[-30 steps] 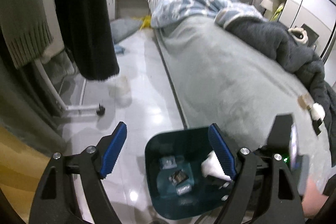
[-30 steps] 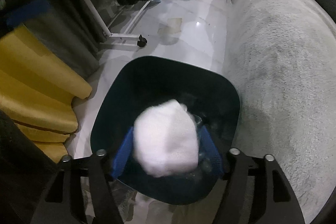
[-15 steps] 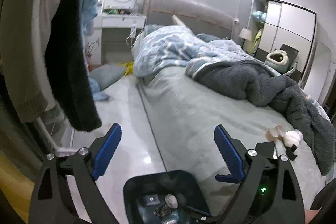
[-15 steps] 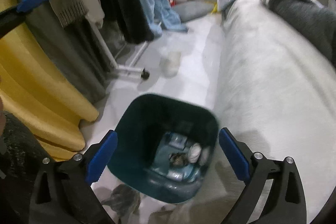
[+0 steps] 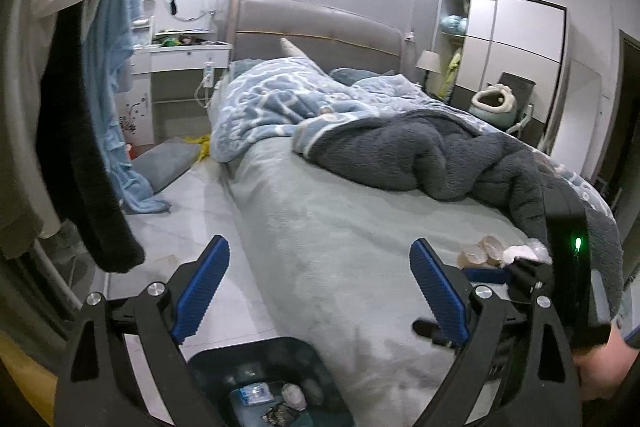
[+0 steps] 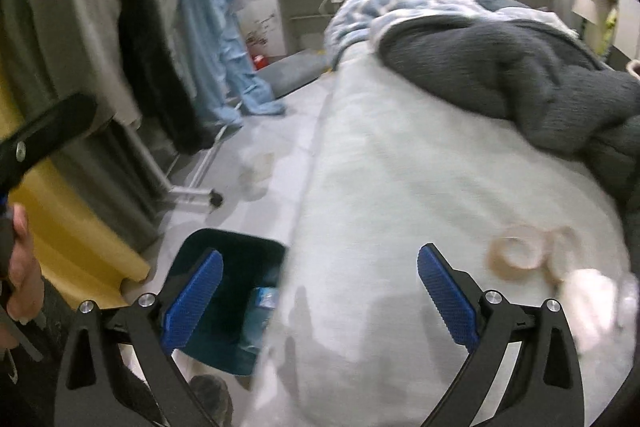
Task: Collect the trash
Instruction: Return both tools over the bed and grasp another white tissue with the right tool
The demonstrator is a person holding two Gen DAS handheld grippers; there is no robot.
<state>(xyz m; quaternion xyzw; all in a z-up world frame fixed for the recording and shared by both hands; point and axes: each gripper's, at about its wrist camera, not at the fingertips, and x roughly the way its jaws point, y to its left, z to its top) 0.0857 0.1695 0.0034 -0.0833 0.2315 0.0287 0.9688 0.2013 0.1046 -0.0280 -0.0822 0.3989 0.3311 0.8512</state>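
Observation:
A dark teal trash bin stands on the floor beside the bed, with several bits of trash inside; it also shows in the right wrist view. On the grey bedsheet lie beige paper cups and a white crumpled tissue, seen in the left wrist view as a small pile of trash. My left gripper is open and empty above the bin and the bed edge. My right gripper is open and empty, to the left of the cups.
A bed with a dark grey blanket and a blue patterned duvet fills the right. A clothes rack with hanging garments stands on the left. A yellow cushion lies beside the bin. A transparent cup is on the floor.
My right gripper let go of the white tissue ball into the bin, opened and swung up toward the bed. My left gripper tilted up from the bin toward the room.

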